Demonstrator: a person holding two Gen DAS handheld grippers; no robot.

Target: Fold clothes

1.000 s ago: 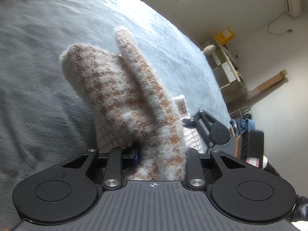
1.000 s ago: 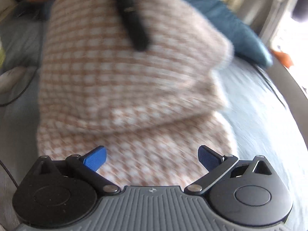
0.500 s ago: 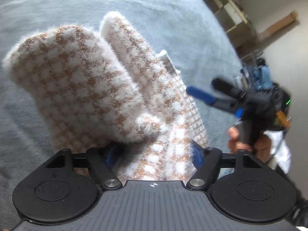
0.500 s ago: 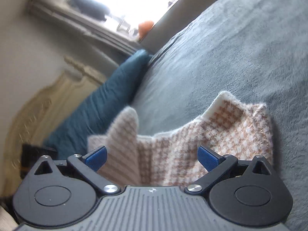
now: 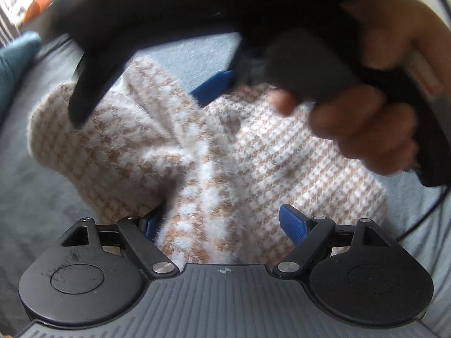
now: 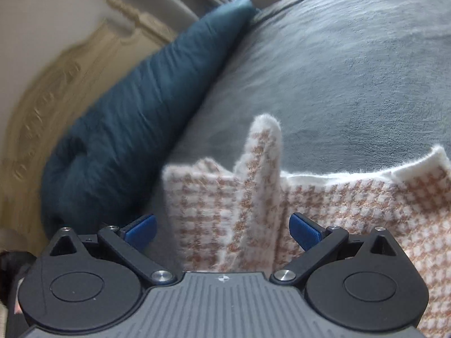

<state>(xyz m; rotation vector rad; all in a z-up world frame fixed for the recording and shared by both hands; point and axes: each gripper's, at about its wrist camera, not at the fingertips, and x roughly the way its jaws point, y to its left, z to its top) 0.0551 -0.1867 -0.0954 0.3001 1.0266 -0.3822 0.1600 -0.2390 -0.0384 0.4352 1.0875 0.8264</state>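
Closest in, the left gripper (image 5: 222, 222) has its blue pads spread and its jaws are opening; the fuzzy fold of the brown-and-white checked garment (image 5: 197, 152) lies between them, and the right pad stands clear of the cloth while the left pad is half buried in the fluff. The garment is heaped on the grey blanket (image 5: 42, 197) that covers the bed. Just beyond the heap, the right gripper (image 5: 157, 93) crosses the top of the left wrist view, blurred, gripped by a hand (image 5: 380, 107) around its handle. From the right wrist view, the right gripper's own blue pads stand wide apart with a raised ridge of the garment between them, neither pad pressing on it. Farther off lie a teal pillow (image 6: 135, 98) and a carved cream headboard (image 6: 56, 79).
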